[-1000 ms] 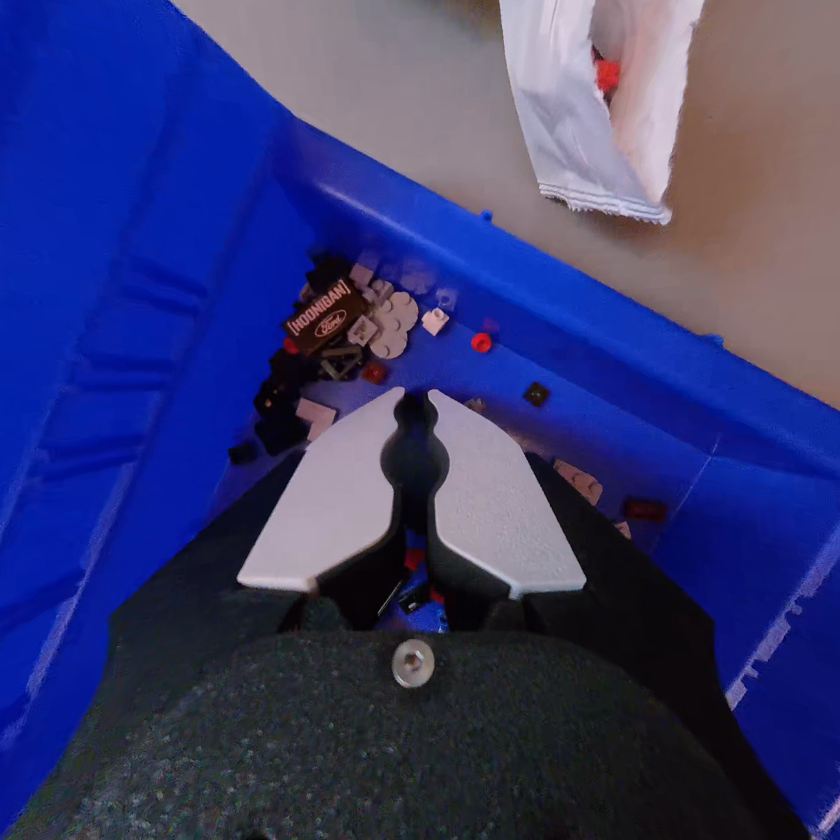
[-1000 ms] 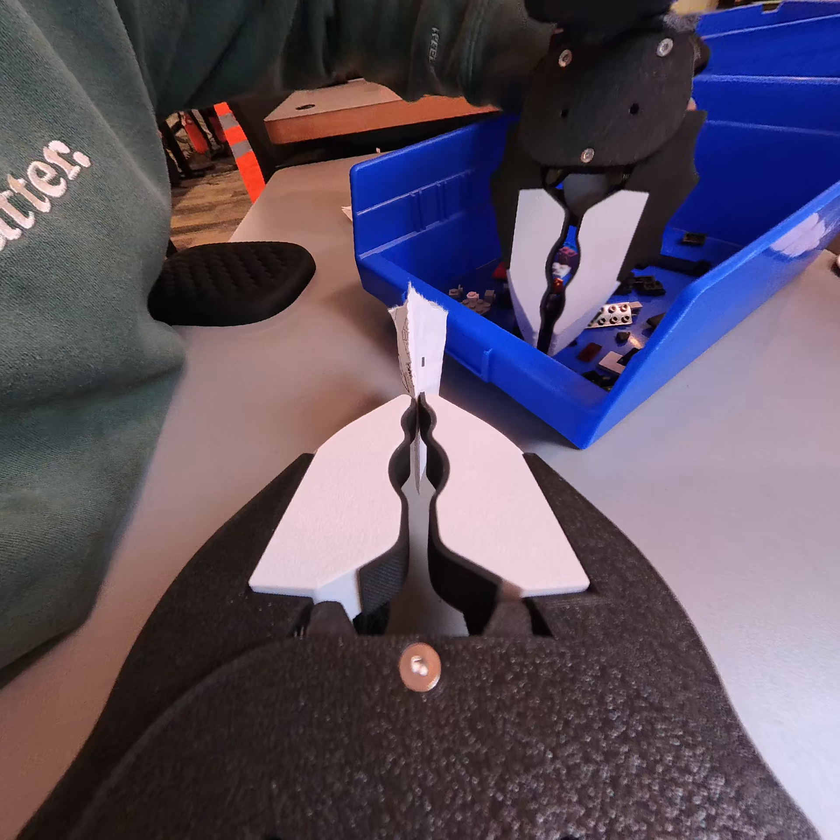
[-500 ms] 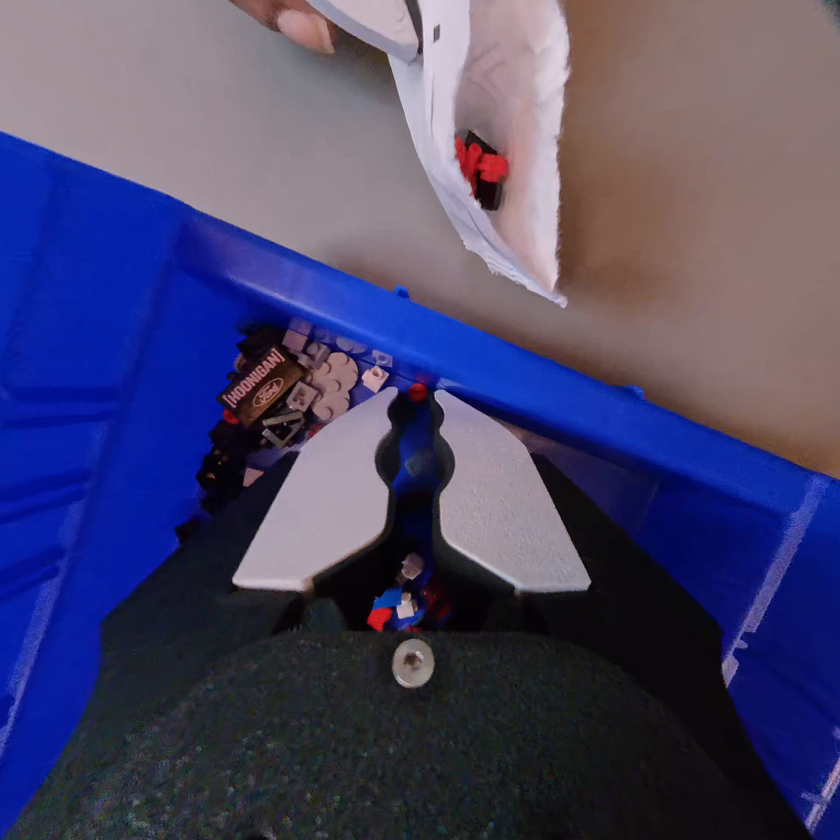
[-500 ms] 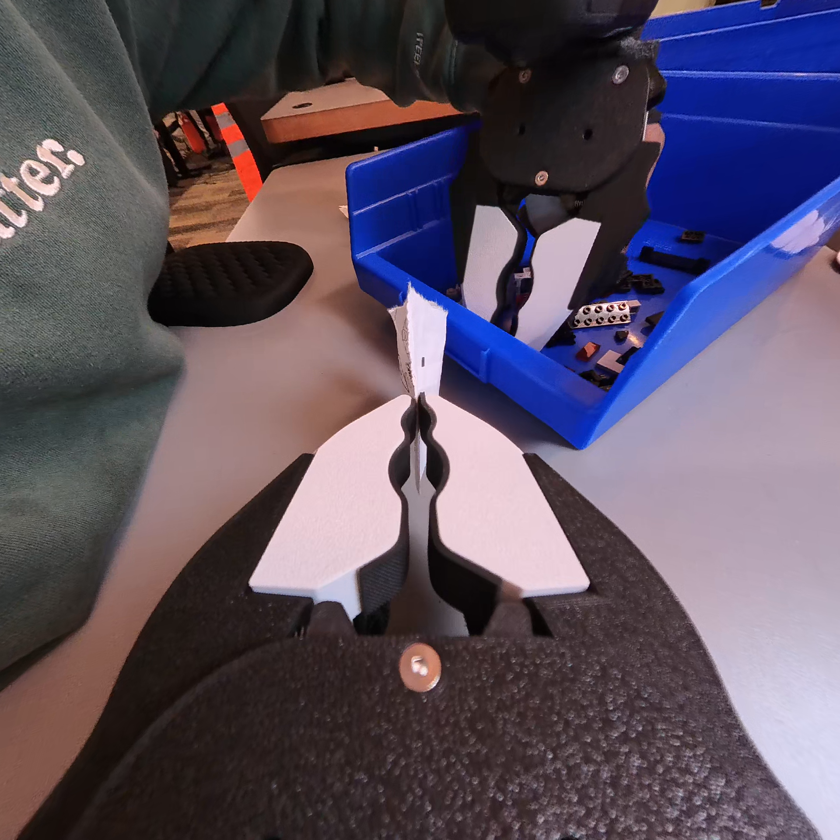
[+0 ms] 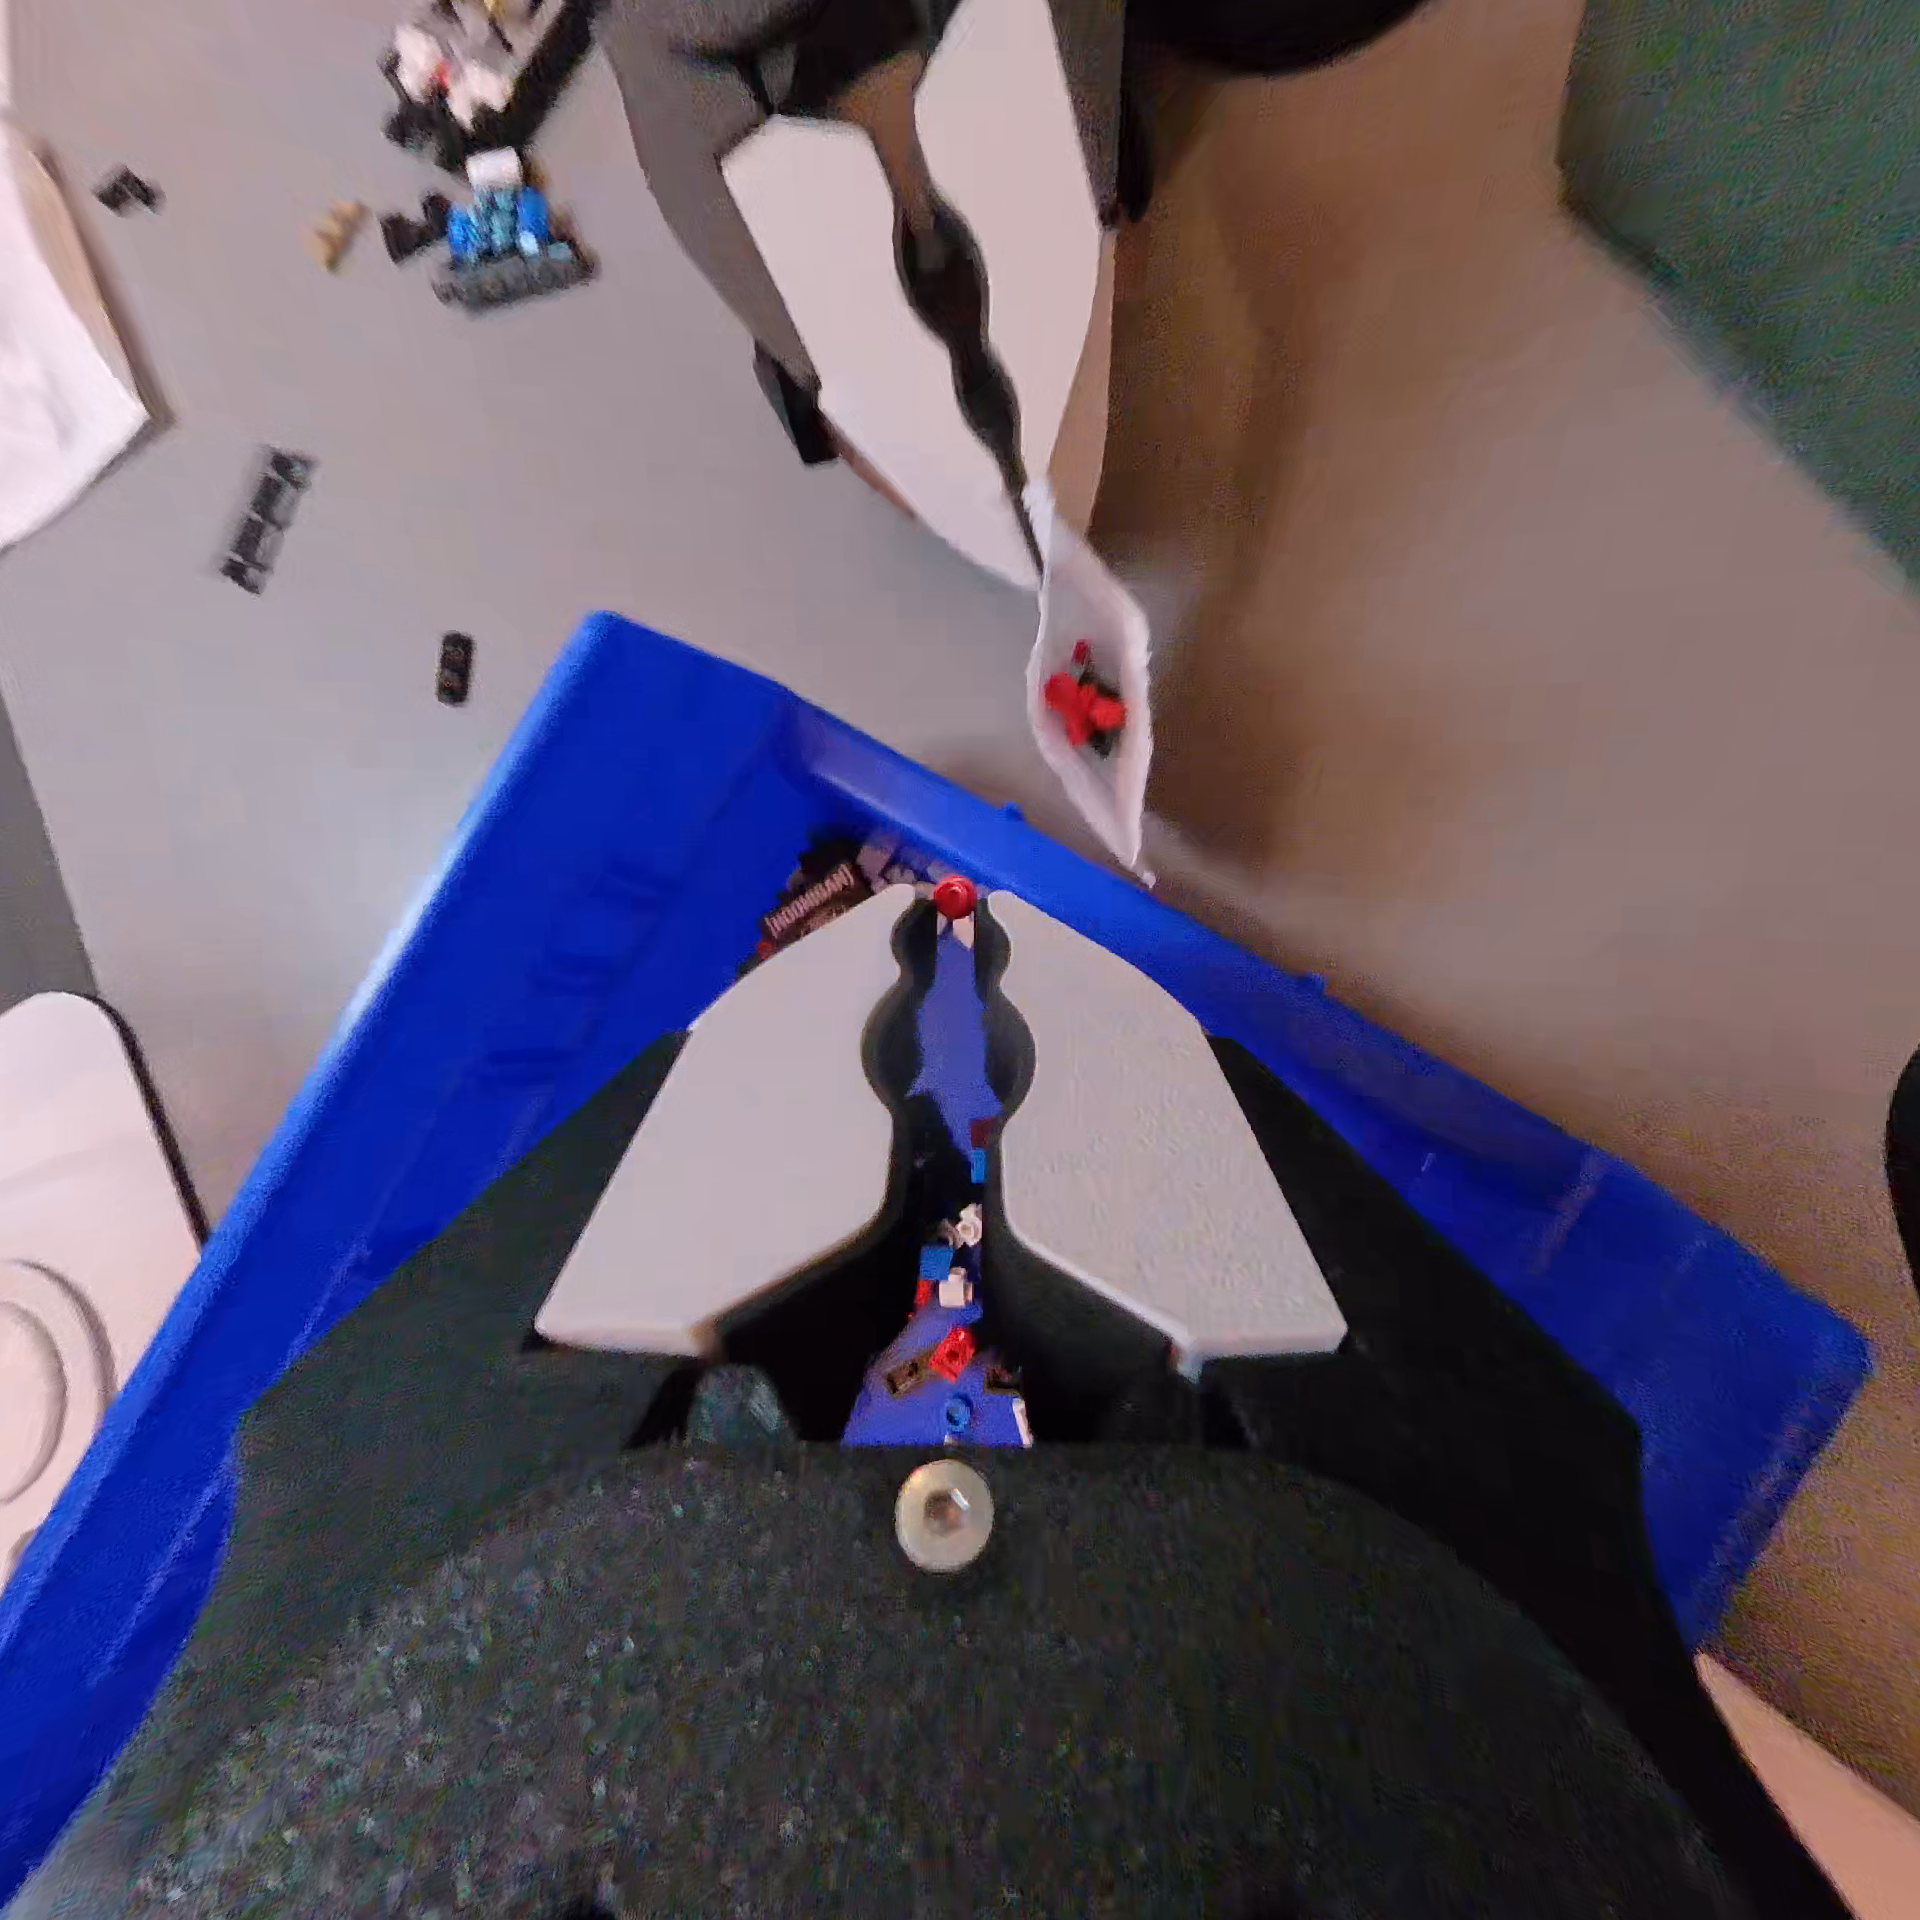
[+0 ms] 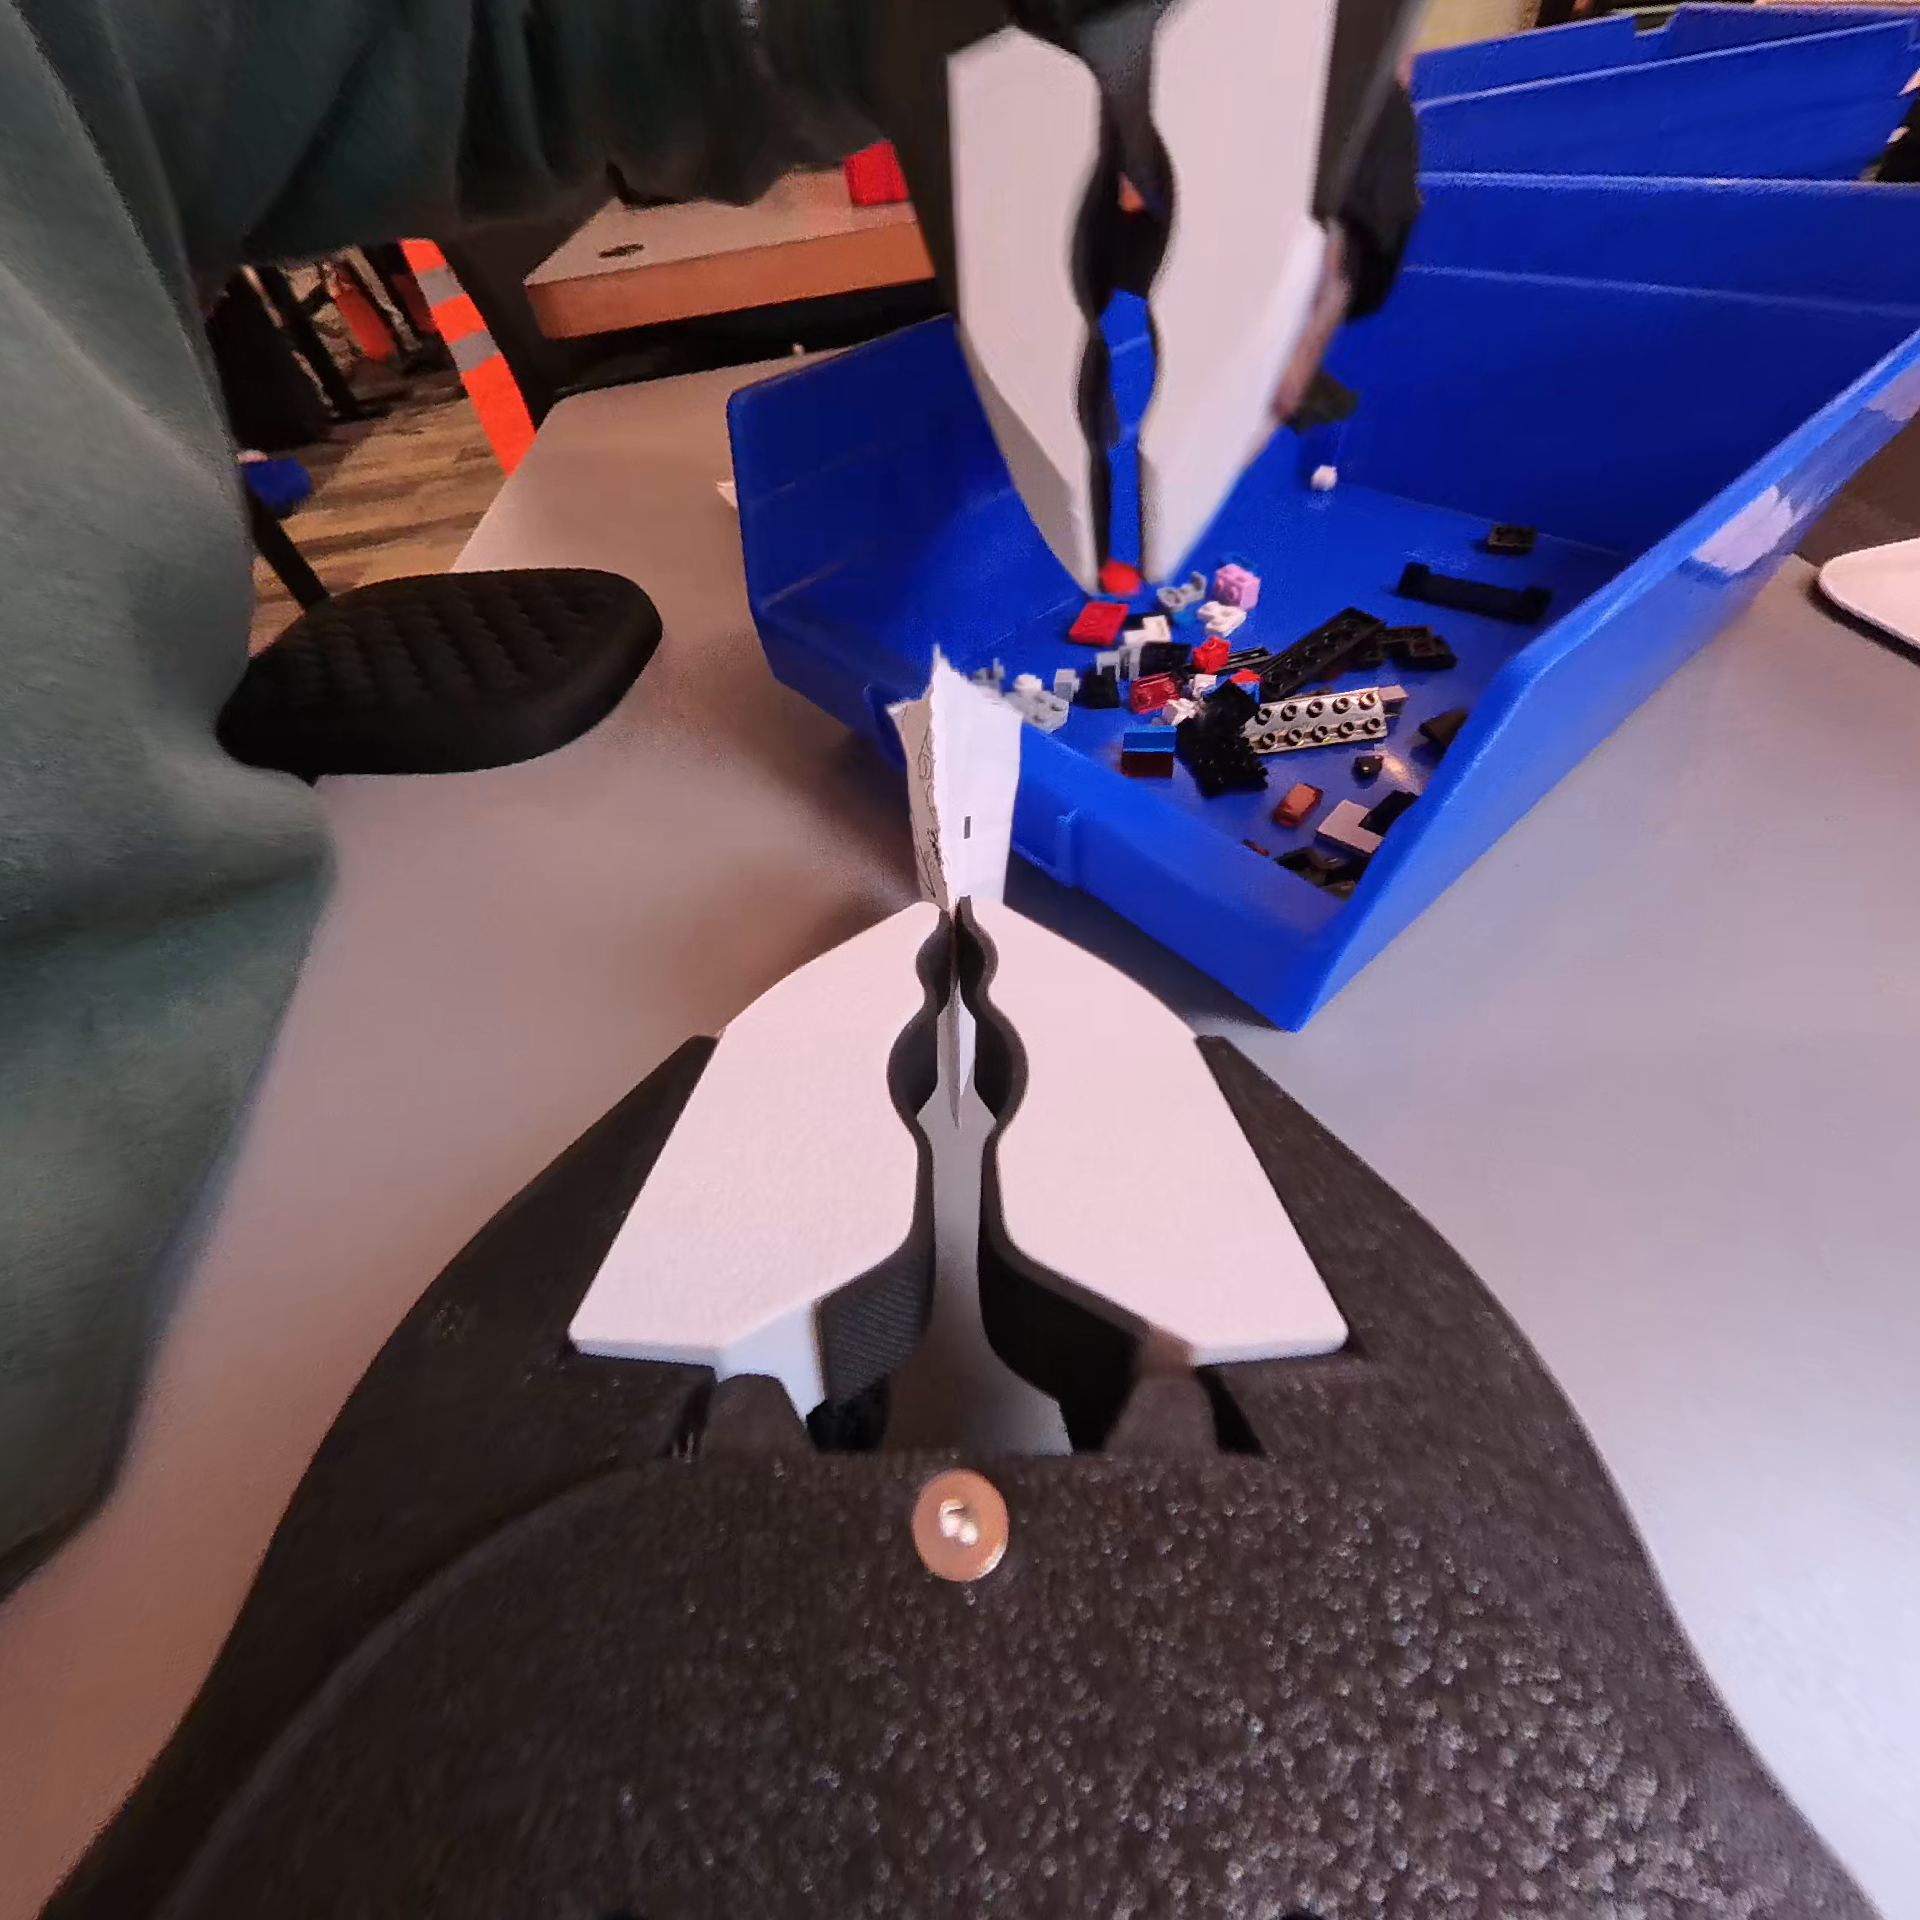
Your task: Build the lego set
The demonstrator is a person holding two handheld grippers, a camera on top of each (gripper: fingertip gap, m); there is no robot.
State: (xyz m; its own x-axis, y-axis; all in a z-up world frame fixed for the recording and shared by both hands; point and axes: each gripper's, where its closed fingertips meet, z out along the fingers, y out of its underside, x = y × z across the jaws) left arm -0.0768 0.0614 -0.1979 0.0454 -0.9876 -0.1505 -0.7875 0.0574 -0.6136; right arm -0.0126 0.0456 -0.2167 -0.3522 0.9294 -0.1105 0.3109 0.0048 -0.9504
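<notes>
One small red stud (image 5: pixel 954 896) pinched in left claw (image 5: pixel 953 906) tips over blue bin (image 5: pixel 582 935); right claw (image 6: pixel 957 912) clamped on white bag (image 6: pixel 961 790)

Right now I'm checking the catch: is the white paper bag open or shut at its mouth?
Open. In the left wrist view the white paper bag gapes, showing red and black pieces inside, while the right gripper pinches one edge.

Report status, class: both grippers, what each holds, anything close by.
Left gripper shut on small red round piece, above blue bin. Right gripper shut on white paper bag, open, beside bin.
</notes>
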